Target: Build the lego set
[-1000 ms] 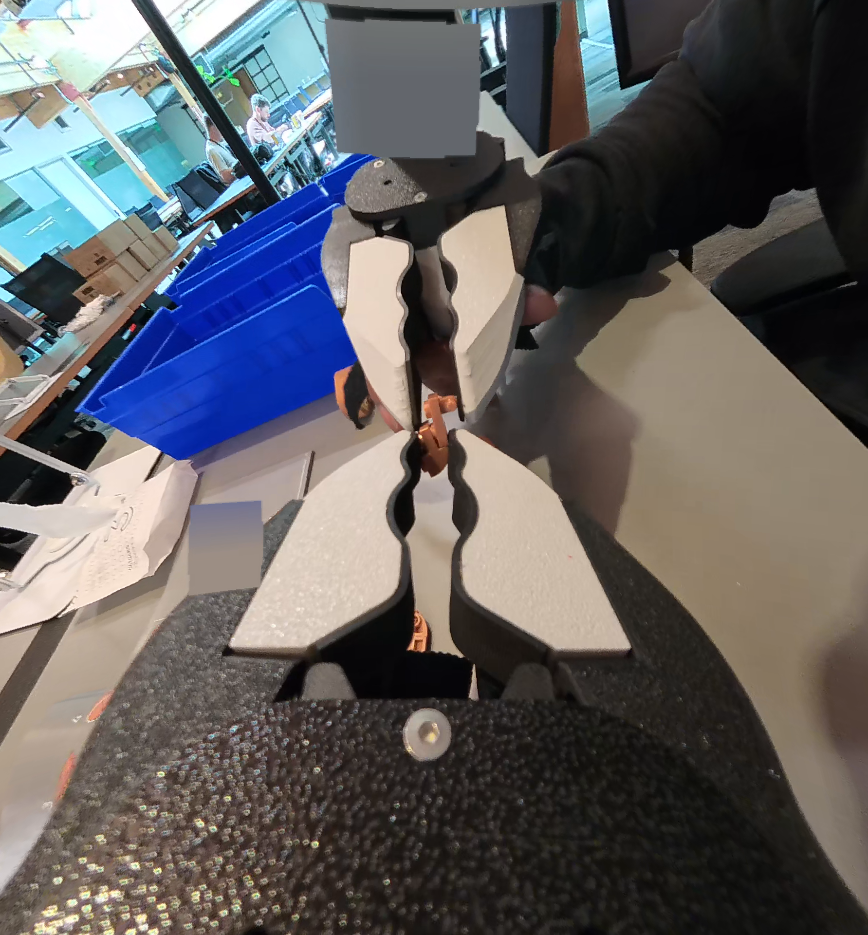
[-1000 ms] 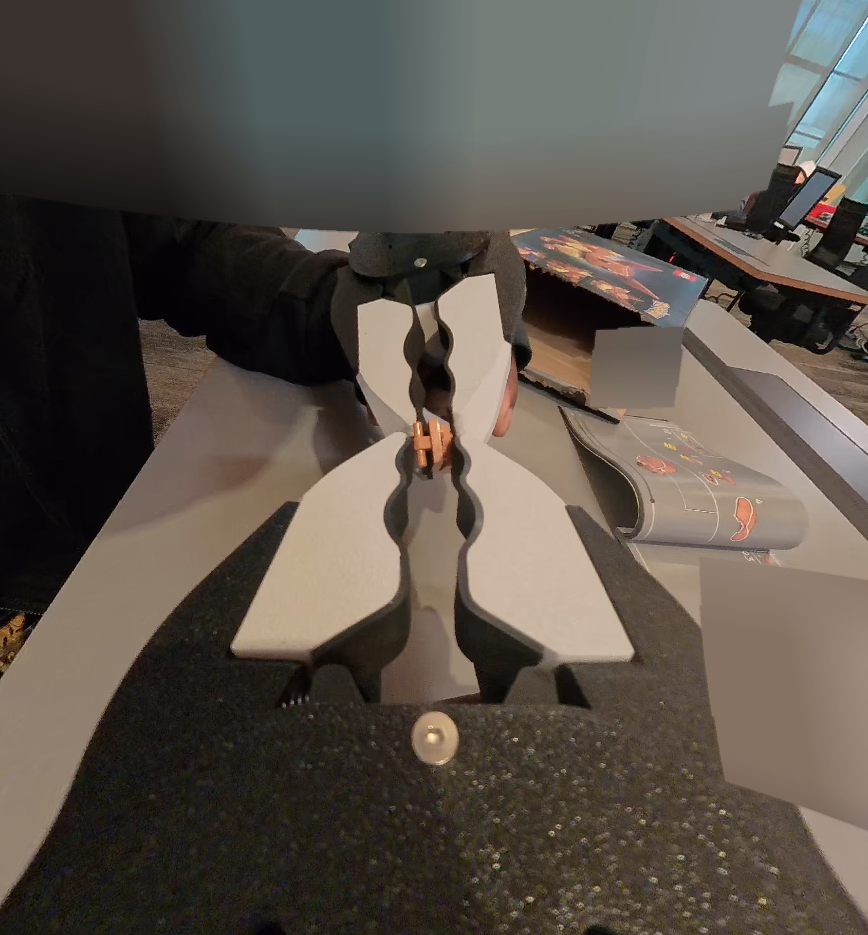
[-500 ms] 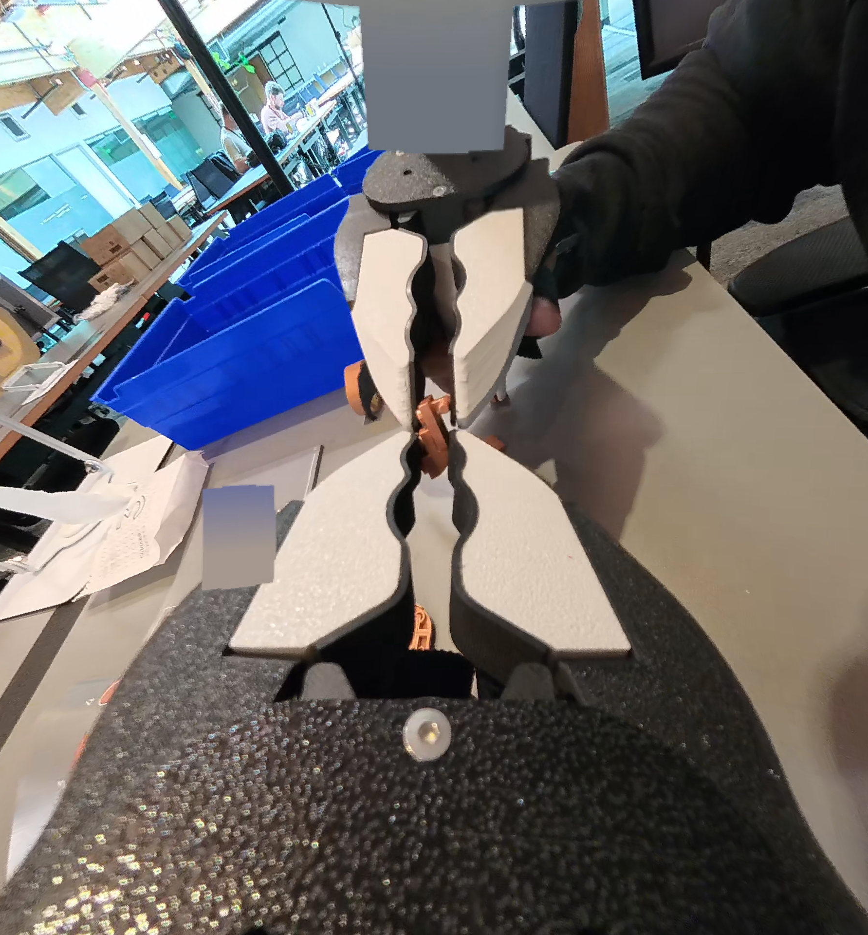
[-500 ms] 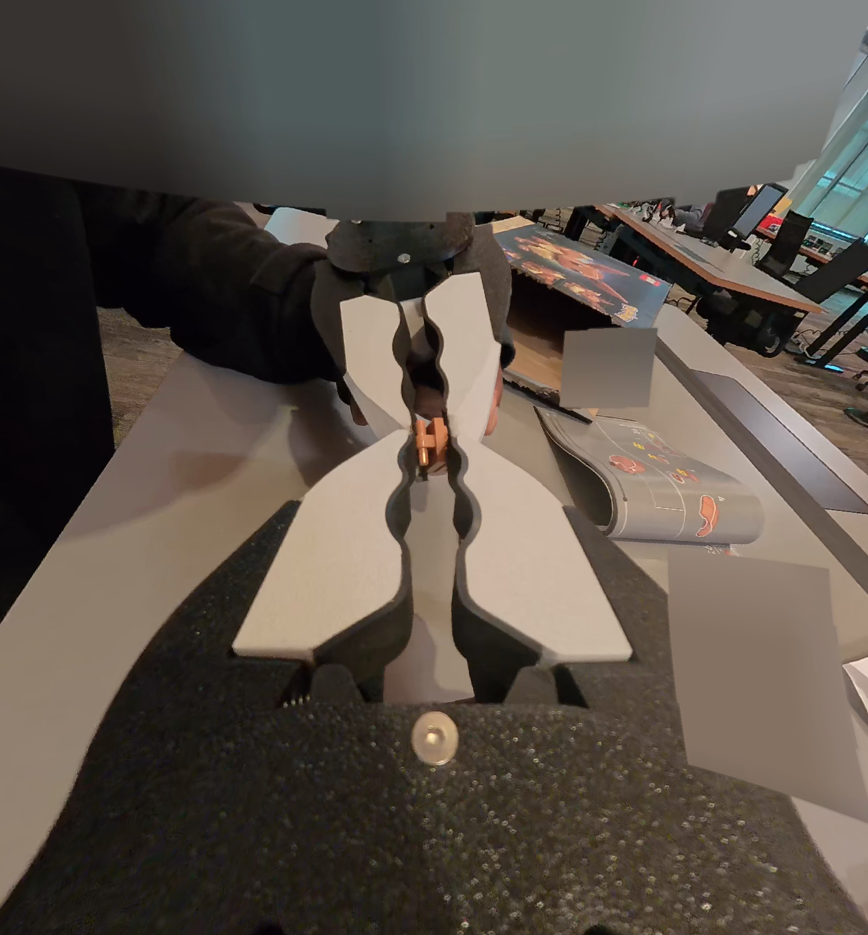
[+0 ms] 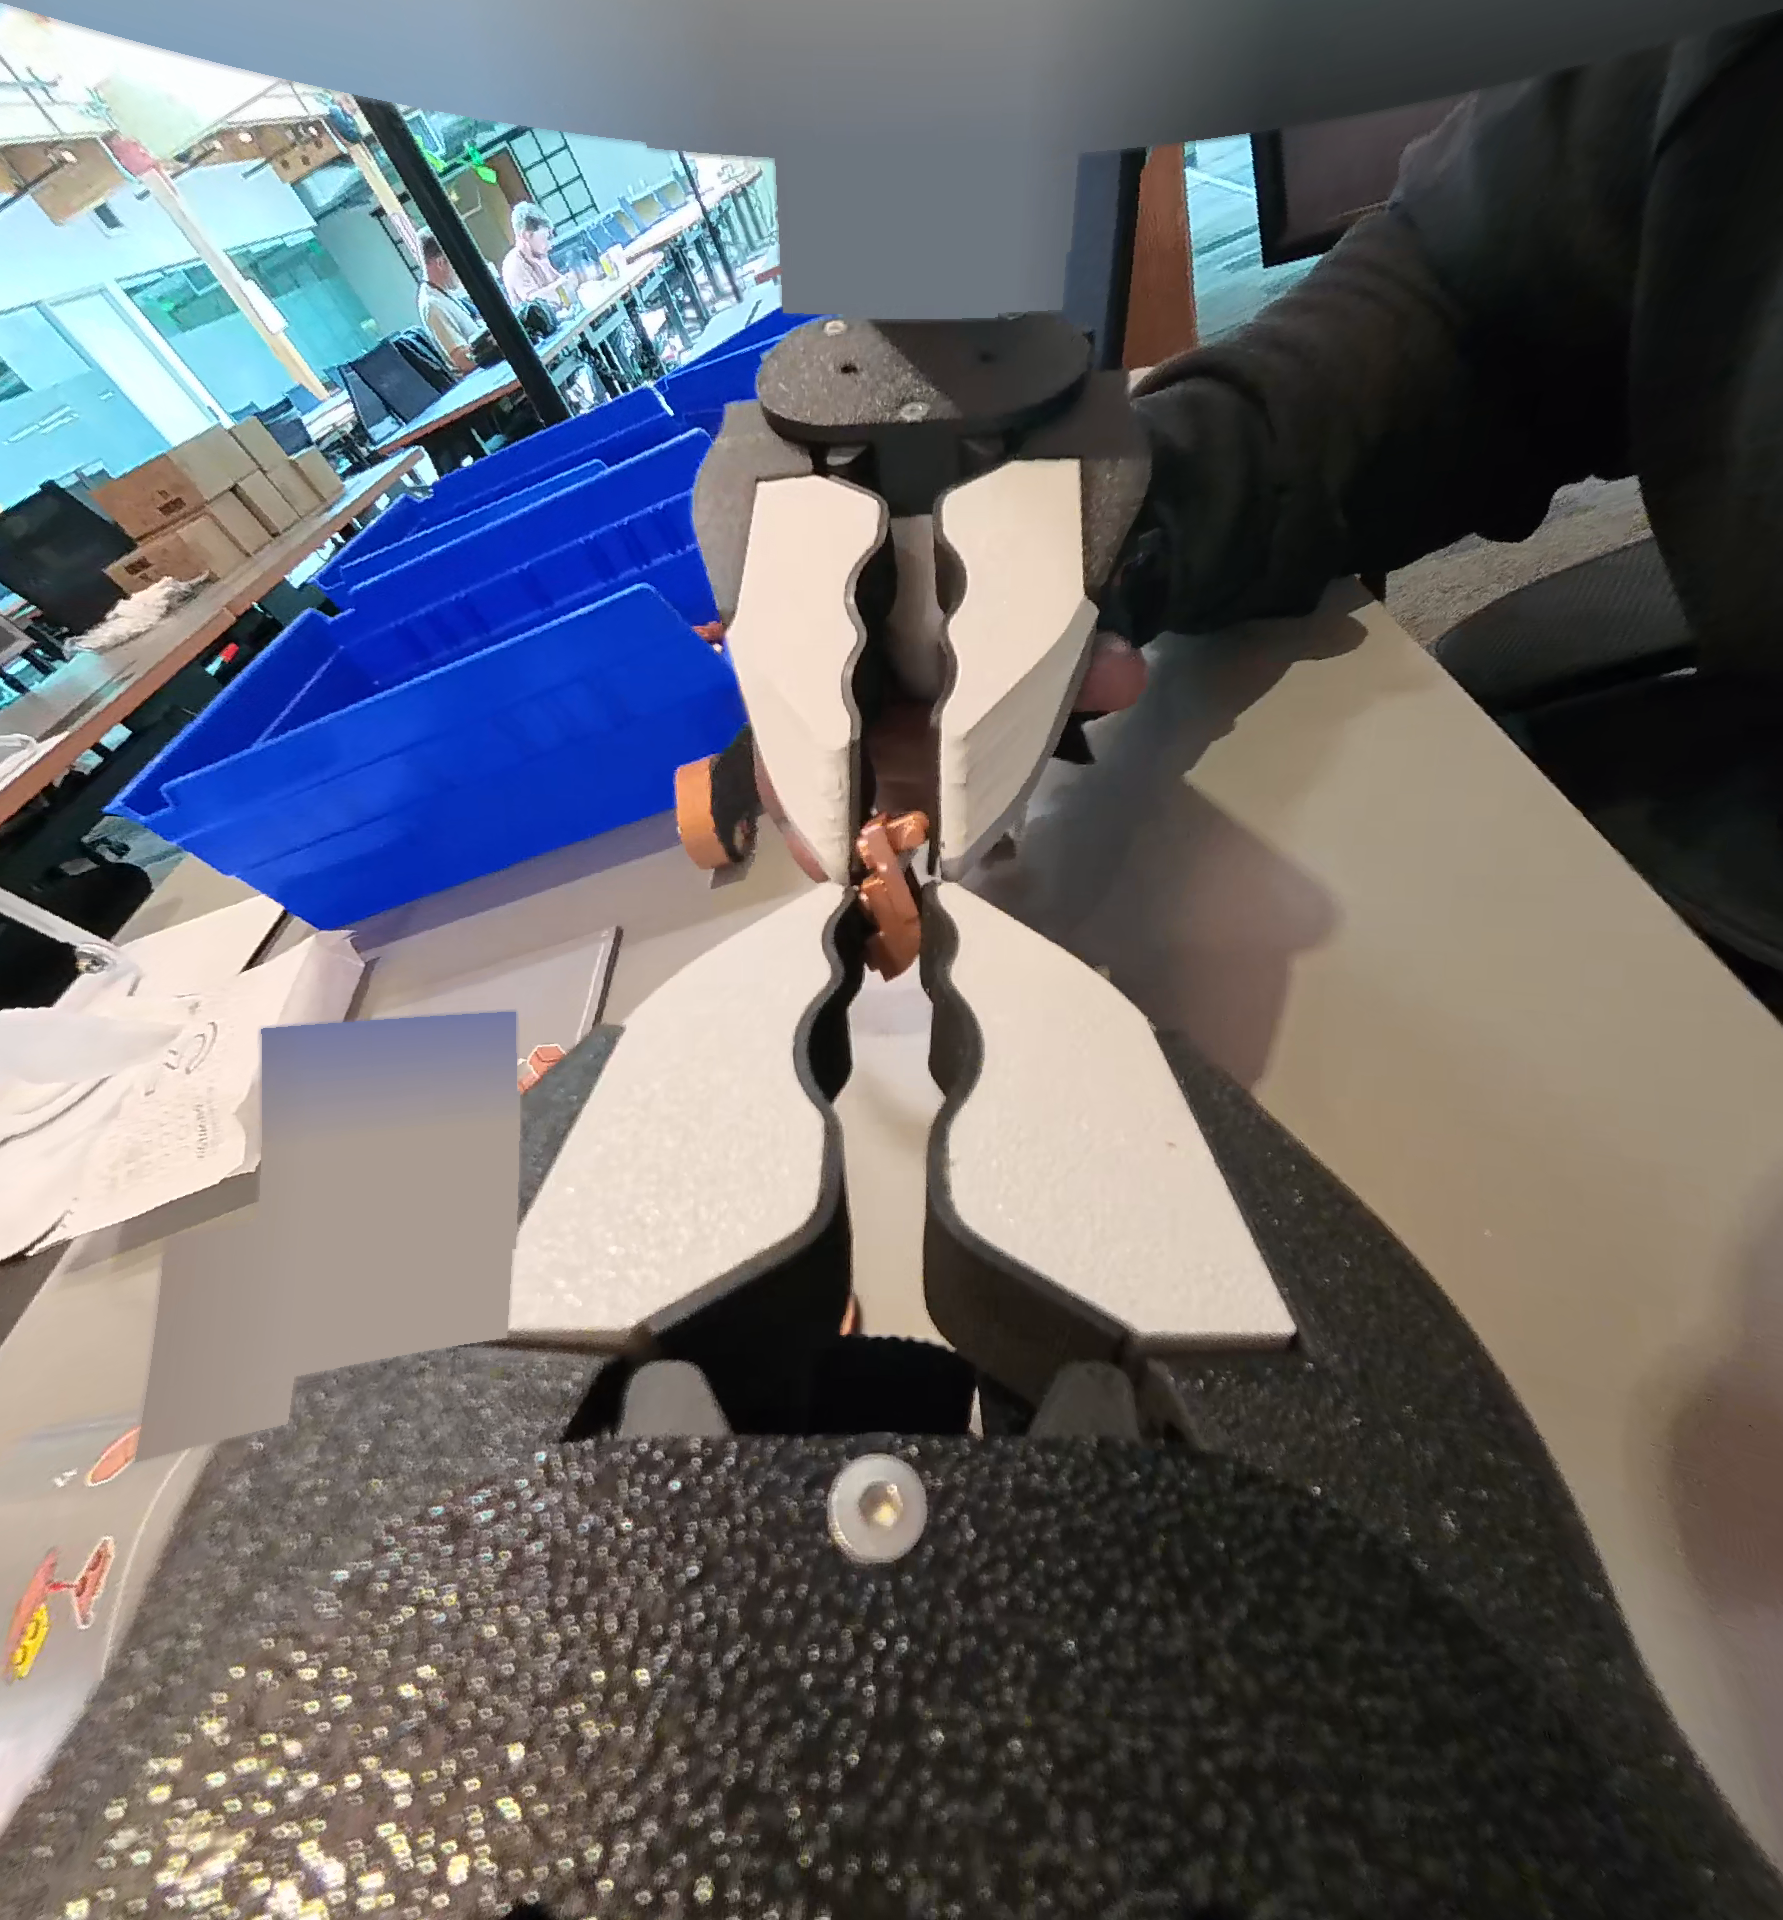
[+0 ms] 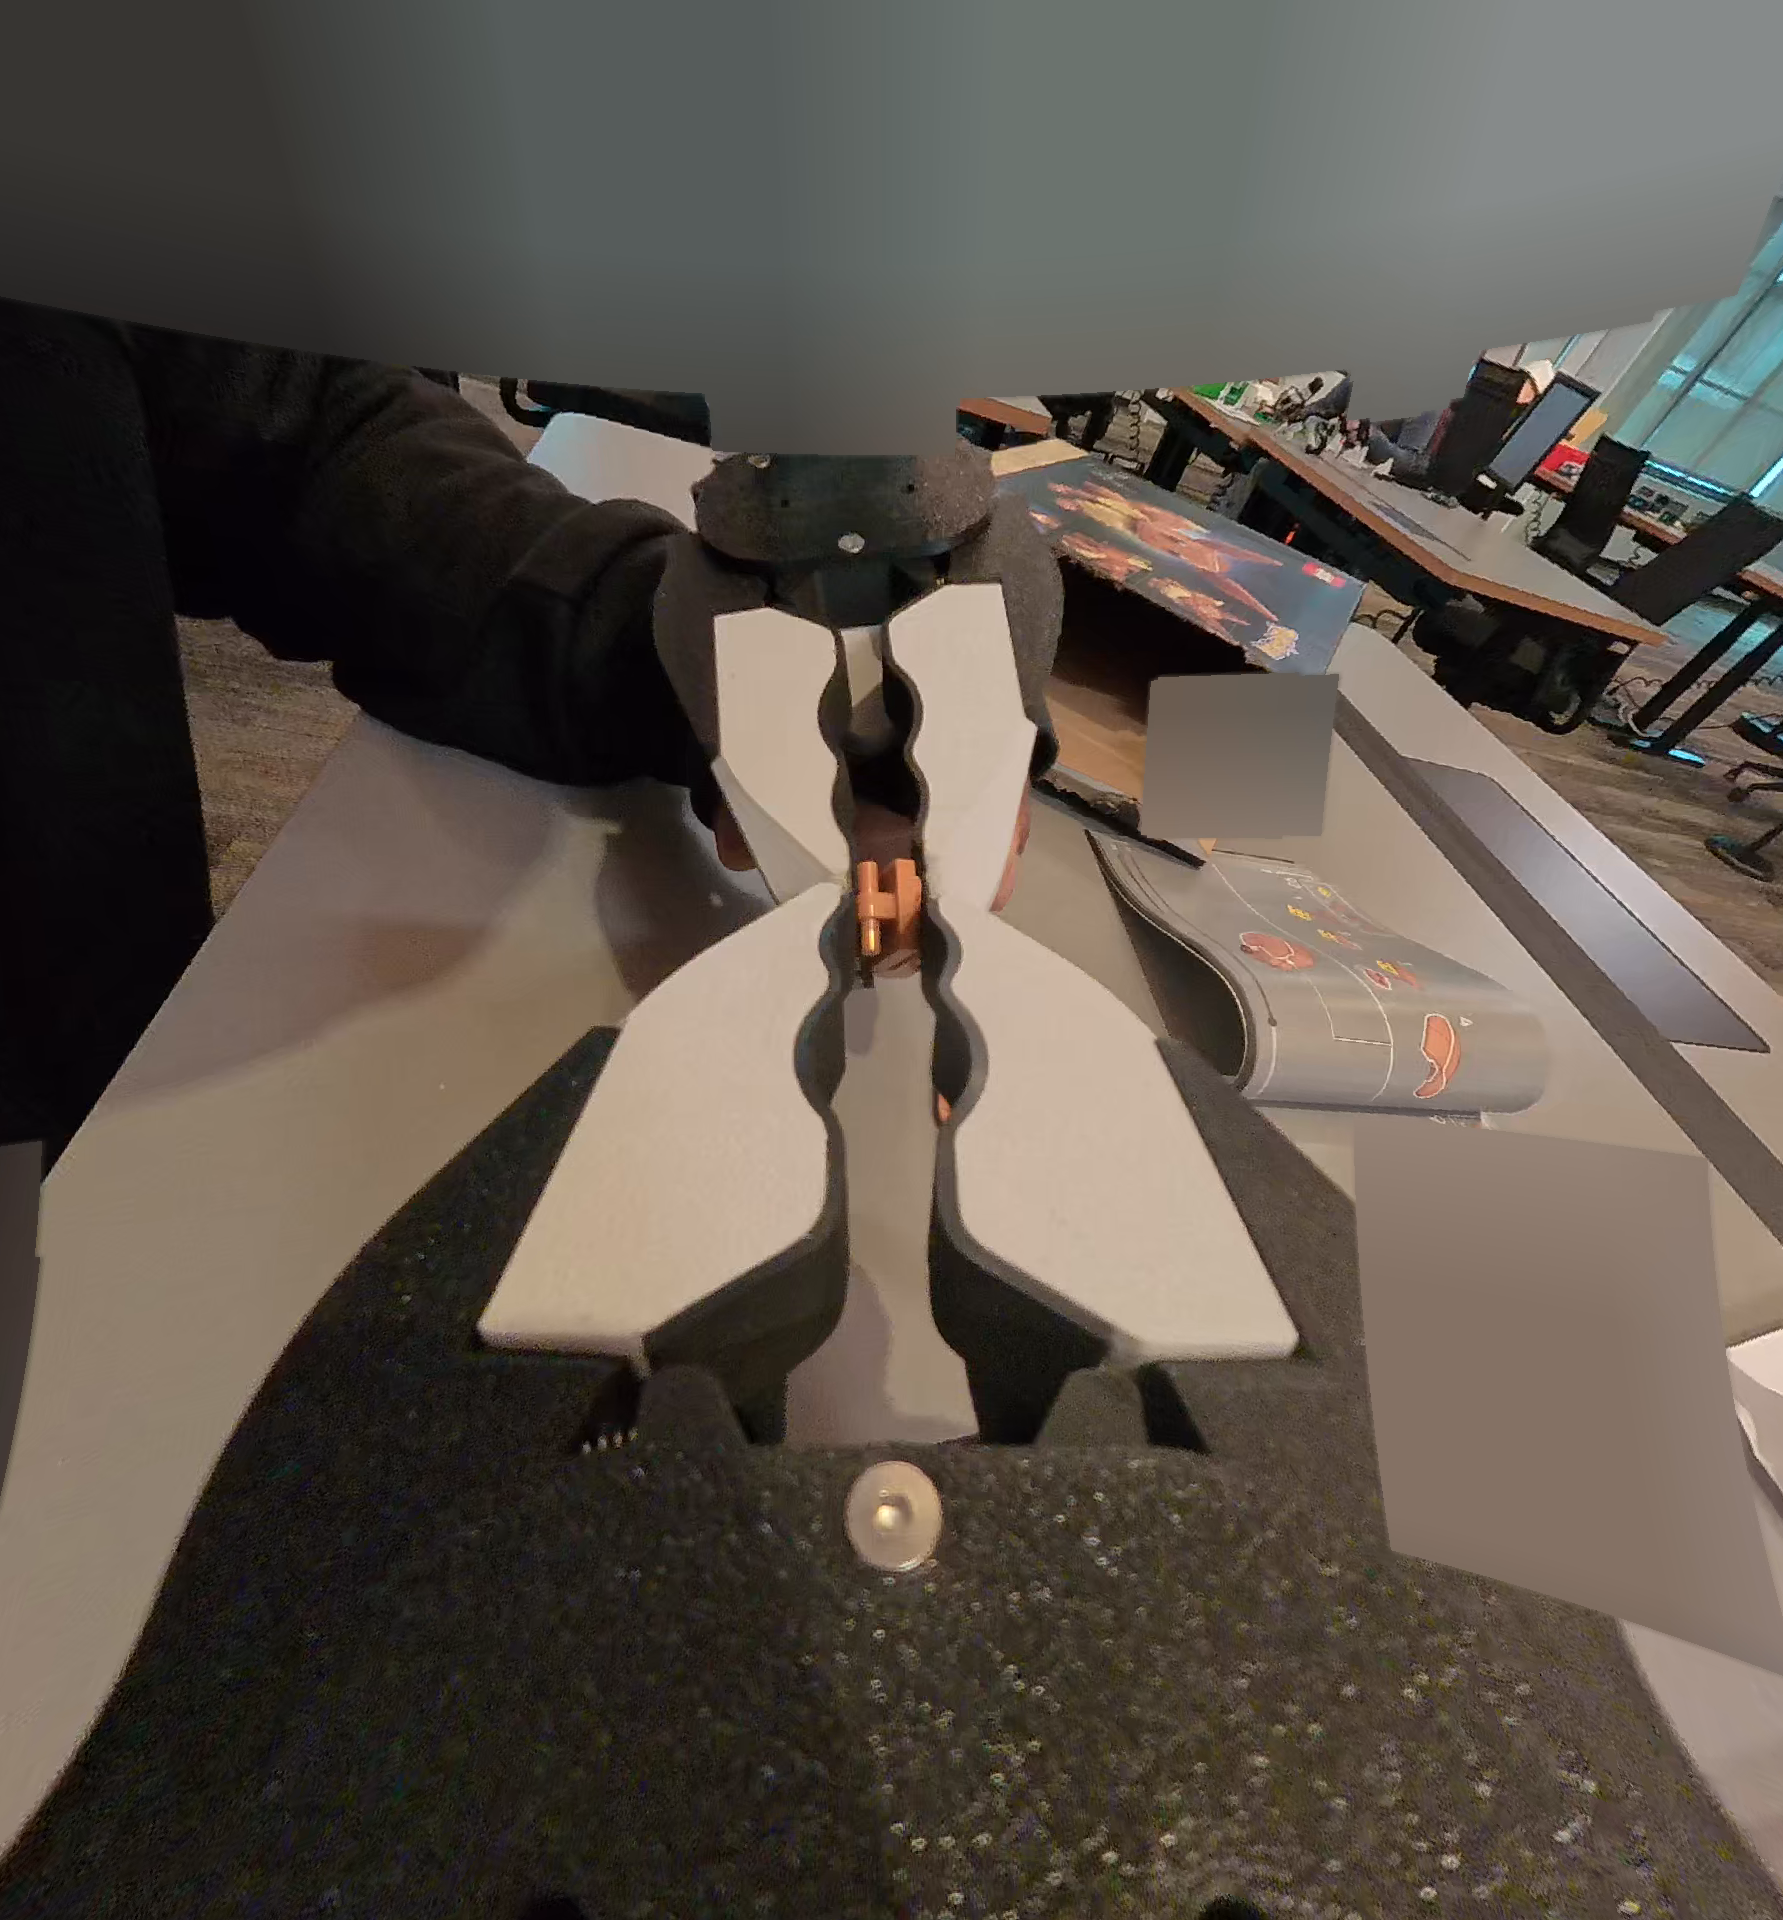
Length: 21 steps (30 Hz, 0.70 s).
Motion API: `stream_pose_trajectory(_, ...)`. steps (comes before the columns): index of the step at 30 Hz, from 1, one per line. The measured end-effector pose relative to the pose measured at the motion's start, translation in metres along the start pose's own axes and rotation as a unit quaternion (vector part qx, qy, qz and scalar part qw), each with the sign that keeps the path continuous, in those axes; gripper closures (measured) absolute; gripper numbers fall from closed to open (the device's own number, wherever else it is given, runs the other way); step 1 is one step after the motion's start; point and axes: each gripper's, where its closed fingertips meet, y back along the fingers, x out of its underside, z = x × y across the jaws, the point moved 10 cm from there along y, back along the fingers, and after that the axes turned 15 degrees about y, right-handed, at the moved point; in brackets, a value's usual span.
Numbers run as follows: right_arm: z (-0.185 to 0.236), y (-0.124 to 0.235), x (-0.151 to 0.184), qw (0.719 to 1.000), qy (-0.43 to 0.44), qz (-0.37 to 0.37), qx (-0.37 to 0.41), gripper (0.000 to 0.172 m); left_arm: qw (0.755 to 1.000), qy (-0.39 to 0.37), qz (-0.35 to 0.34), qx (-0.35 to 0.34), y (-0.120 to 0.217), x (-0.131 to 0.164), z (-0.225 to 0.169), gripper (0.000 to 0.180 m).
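Note:
My two grippers meet tip to tip above a grey table point(image 5: 1438, 935). In the left wrist view my left gripper point(image 5: 882, 920) is shut on a small orange-brown toy brick piece point(image 5: 892, 914). Facing it, my right gripper point(image 5: 892, 842) is shut on a second orange-brown piece point(image 5: 892, 831) that touches the first. In the right wrist view my right gripper point(image 6: 887, 925) grips the orange piece point(image 6: 887, 914) at its tips, with my left gripper point(image 6: 882, 868) right behind it. Dark-sleeved hands hold both tools.
Blue bins point(image 5: 430, 727) stand at the back left, with white paper bags point(image 5: 139, 1122) in front of them. A round orange part point(image 5: 705, 821) shows beside the right gripper. A curled booklet point(image 6: 1386, 997) and an open printed box point(image 6: 1178, 582) lie on the table. My two grippers' fingertips are within a few centimetres of each other.
Both grippers stay tip to tip while the joined orange pieces have turned a little between them. My right gripper's fingers have closed slightly on its piece. Both views have tilted.

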Motion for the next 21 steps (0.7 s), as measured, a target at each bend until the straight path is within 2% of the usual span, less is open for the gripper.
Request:
stream_pose_trajectory(6,0.000,-0.001,0.005,1.000,-0.005,0.010,0.004,0.151,1.000,-0.014,0.008,-0.026,-0.001,0.004,0.005,0.170)
stream_pose_trajectory(11,0.001,-0.002,0.008,0.999,0.016,0.029,0.009,0.160,0.999,-0.023,0.022,-0.022,-0.003,0.006,0.004,0.170)
stream_pose_trajectory(17,0.001,0.000,0.011,0.999,0.033,0.010,0.019,0.160,1.000,0.030,0.005,-0.004,-0.003,0.009,0.009,0.168)
stream_pose_trajectory(21,-0.002,0.007,0.009,0.997,0.037,-0.051,0.045,0.160,0.997,0.073,-0.035,-0.001,0.003,0.007,0.017,0.157)
